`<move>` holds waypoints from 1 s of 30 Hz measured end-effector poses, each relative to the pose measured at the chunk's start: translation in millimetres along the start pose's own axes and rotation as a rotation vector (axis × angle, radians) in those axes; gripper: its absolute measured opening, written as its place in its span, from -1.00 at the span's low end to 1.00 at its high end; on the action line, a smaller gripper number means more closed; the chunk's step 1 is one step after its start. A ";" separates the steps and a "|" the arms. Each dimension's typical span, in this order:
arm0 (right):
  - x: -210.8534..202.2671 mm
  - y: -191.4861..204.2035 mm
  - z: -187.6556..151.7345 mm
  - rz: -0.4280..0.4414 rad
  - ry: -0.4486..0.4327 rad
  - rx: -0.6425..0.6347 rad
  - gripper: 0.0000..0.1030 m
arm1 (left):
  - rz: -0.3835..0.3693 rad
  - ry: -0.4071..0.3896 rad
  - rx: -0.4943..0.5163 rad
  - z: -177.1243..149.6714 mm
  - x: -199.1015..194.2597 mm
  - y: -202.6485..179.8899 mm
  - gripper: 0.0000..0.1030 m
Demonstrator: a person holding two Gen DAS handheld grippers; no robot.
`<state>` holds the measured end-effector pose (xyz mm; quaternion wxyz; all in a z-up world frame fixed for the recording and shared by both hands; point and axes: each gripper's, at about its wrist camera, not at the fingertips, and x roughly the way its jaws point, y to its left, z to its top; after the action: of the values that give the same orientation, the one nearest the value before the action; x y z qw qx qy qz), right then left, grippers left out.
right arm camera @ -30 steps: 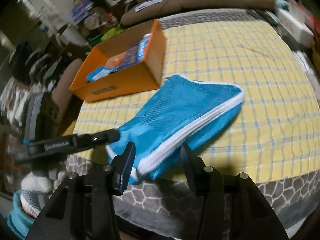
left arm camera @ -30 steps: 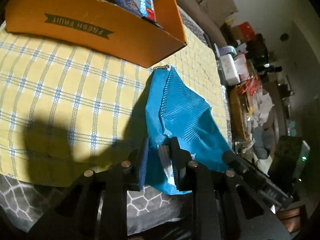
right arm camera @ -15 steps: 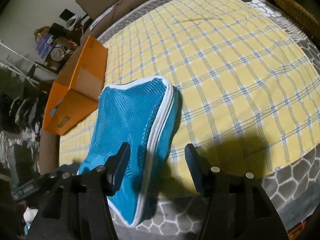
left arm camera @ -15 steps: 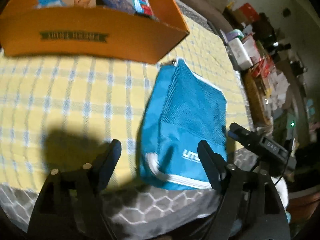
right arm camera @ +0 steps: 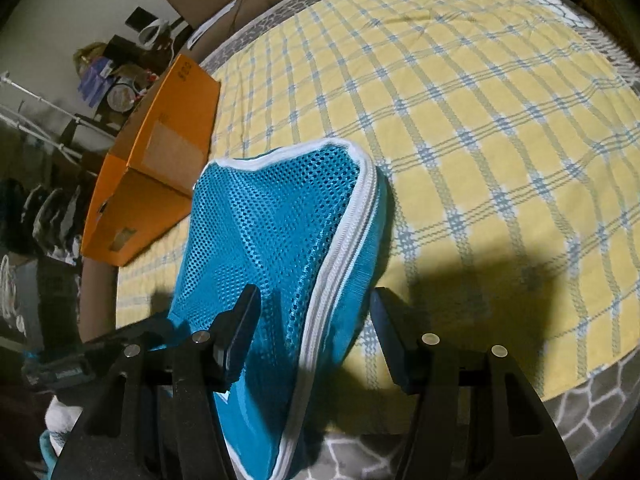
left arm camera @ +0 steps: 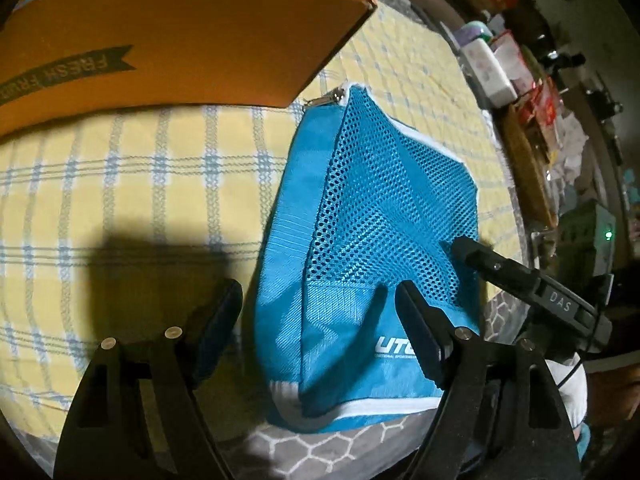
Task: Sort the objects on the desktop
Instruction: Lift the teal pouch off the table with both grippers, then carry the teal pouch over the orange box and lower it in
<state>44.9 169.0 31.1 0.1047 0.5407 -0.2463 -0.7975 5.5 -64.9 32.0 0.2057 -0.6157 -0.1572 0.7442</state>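
Observation:
A blue mesh zip pouch (left arm camera: 372, 216) with white trim lies on the yellow checked cloth (left arm camera: 140, 184), its near end over the table edge. My left gripper (left arm camera: 320, 320) is open, its jaws on either side of the pouch's near left part. My right gripper (right arm camera: 316, 320) is open, its jaws astride the pouch's (right arm camera: 280, 232) white zipper edge. The right gripper's finger also shows in the left wrist view (left arm camera: 516, 276), resting at the pouch's right side. An orange "FRESH FRUIT" cardboard box (left arm camera: 168, 36) stands just behind the pouch.
The box also shows in the right wrist view (right arm camera: 160, 152) at the table's left end. A grey honeycomb cover (right arm camera: 580, 396) hangs below the cloth. Shelves with boxes and clutter (left arm camera: 520, 72) stand beyond the right edge. A brown sofa (right arm camera: 224, 4) is behind the table.
A second ago my left gripper was shut on the pouch's near edge; it has let go and opened. The pouch now lies on the cloth. Both grippers have moved closer over it.

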 end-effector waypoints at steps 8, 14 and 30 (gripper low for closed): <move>12.4 15.6 -1.4 0.026 0.043 -0.052 0.08 | 0.038 -0.038 0.011 -3.4 1.8 -5.9 -0.33; 4.4 38.2 -4.4 0.017 0.036 -0.112 0.06 | -0.041 -0.053 0.008 -9.9 -13.5 -11.8 -0.37; -90.8 121.1 1.7 0.056 -0.129 -0.232 0.06 | -0.212 -0.210 0.077 -2.5 -124.3 -56.5 -0.44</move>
<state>67.0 105.1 166.6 0.1726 0.4656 -0.1734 -0.8505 33.9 -78.1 164.9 0.2889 -0.5061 -0.2134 0.7841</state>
